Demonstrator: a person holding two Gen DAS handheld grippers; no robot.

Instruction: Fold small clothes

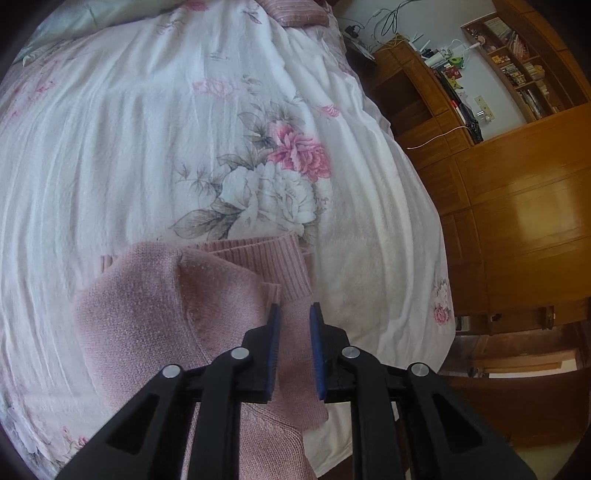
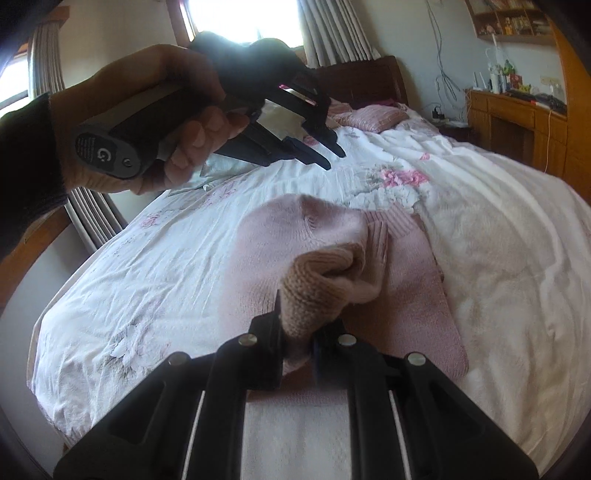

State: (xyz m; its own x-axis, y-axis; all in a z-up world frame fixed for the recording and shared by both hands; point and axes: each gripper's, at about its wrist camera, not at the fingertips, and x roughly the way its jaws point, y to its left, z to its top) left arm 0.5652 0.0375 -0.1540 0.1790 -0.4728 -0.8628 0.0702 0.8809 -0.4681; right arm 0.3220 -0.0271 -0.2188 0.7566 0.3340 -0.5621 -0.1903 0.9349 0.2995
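A pink knit sweater point(image 1: 155, 314) lies partly folded on a bed whose white floral cover point(image 1: 147, 147) is wrinkled and printed with pink and grey peonies. In the left wrist view, the left hand-held gripper point(image 1: 294, 314) hangs above the sweater's near side, its two blue-padded fingers point(image 1: 274, 332) standing apart with nothing between them; the knit fabric and a ribbed hem band point(image 1: 273, 258) show below the gap. In the right wrist view, the right hand-held gripper point(image 2: 306, 325) is clamped on a bunched fold of the sweater point(image 2: 317, 288), the fabric lifted into a rolled lump that rises out between the black fingers, while the rest of the garment spreads flat on the cover beyond and to the right. The same view shows a person's hand point(image 2: 147, 122), with a dark sleeve point(image 2: 26, 177) at the wrist, gripping the handle of the left tool, which is held in the air above the bed with its fingers pointing toward the sweater and well clear of it. A striped pink pillow point(image 2: 373, 116) lies at the head of the bed, against a dark headboard point(image 2: 362, 81). A wooden desk point(image 2: 517, 122) cluttered with small items stands beside the bed, and curtains point(image 2: 332, 33) frame a bright window point(image 2: 243, 18).
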